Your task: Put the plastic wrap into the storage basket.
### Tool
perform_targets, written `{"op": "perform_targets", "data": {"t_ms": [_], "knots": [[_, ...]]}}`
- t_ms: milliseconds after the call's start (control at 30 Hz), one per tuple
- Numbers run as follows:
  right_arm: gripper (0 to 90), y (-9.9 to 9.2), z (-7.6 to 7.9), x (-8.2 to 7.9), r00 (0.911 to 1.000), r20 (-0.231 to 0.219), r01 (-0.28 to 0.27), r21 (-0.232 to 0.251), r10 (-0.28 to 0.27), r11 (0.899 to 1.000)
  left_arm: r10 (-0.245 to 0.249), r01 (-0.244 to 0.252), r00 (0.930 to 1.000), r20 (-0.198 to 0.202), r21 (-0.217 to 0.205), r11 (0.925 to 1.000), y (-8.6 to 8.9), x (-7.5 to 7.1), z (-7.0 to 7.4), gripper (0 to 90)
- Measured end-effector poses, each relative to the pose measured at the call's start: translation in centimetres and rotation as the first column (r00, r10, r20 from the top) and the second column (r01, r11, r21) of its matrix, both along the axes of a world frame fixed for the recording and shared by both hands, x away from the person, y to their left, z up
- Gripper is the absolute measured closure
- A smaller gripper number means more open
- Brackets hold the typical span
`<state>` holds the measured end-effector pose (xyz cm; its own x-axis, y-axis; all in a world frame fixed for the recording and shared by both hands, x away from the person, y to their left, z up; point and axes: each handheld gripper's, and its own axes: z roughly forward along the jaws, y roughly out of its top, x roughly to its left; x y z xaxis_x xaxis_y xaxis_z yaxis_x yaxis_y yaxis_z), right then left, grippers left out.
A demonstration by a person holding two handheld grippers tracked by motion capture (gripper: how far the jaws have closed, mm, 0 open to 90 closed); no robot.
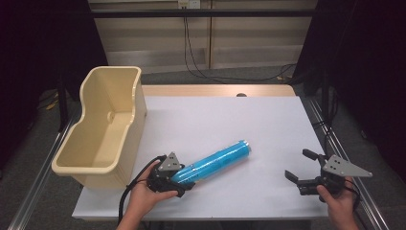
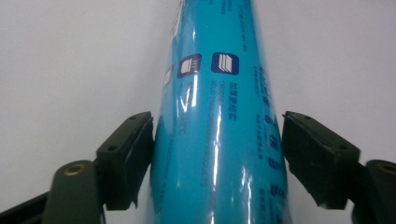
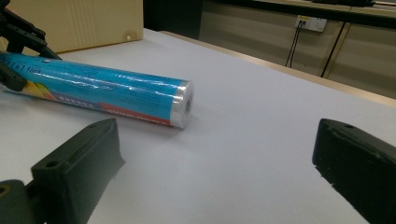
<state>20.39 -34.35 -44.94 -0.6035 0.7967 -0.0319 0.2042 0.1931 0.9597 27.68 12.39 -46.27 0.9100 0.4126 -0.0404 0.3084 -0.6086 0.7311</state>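
On white table (image 1: 268,129): glossy blue foil-wrapped roll (image 1: 215,162), silver end.

long blue cylindrical roll (image 1: 215,162): glossy clear-film wrap, bright glare streaks, silvery shiny end | tall cream plastic bin (image 1: 103,125): smooth, faint sheen | white sheet-covered surface (image 1: 268,124): matt, smooth; far edge light wood | left tool (image 2: 217,154): black matt jaws | right tool (image 3: 215,161): black matt jaws, grey metal-looking plate
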Motion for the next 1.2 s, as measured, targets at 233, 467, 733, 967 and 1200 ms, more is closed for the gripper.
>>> {"op": "perform_targets", "data": {"t_ms": [233, 467, 733, 967, 1200], "knots": [[0.7, -0.1, 0.0, 0.0, 1.0000, -0.003, 0.003, -0.002, -0.003, 1.000, -0.002, 0.002, 1.0000, -0.002, 0.020, 0.9998, 0.5, -0.5, 0.2, 32.1], [0.7, -0.2, 0.0, -0.1, 1.0000, -0.002, 0.005, 0.002, -0.005, 1.000, 0.026, -0.026, 0.9994, -0.023, 0.010, 0.9996, 3.4, -1.8, 0.3, 32.1], [0.8, -0.1, 0.0, -0.1, 1.0000, -0.002, 0.002, -0.003, -0.002, 1.000, 0.040, -0.038, 0.9980, -0.050, 0.028, 0.9989, 3.8, -2.0, 0.8, 31.5], [0.8, 0.0, 0.0, -0.1, 1.0000, -0.002, -0.003, -0.005, 0.003, 1.000, 0.074, -0.072, 0.9963, -0.044, 0.051, 0.9961, 2.4, -0.8, 3.0, 22.0], [0.9, -0.1, 0.0, -0.1, 1.0000, -0.001, -0.001, -0.005, 0.001, 1.000, 0.036, -0.031, 0.9982, -0.047, 0.112, 0.9932, -1.1, 0.9, 4.1, 21.5]]}}
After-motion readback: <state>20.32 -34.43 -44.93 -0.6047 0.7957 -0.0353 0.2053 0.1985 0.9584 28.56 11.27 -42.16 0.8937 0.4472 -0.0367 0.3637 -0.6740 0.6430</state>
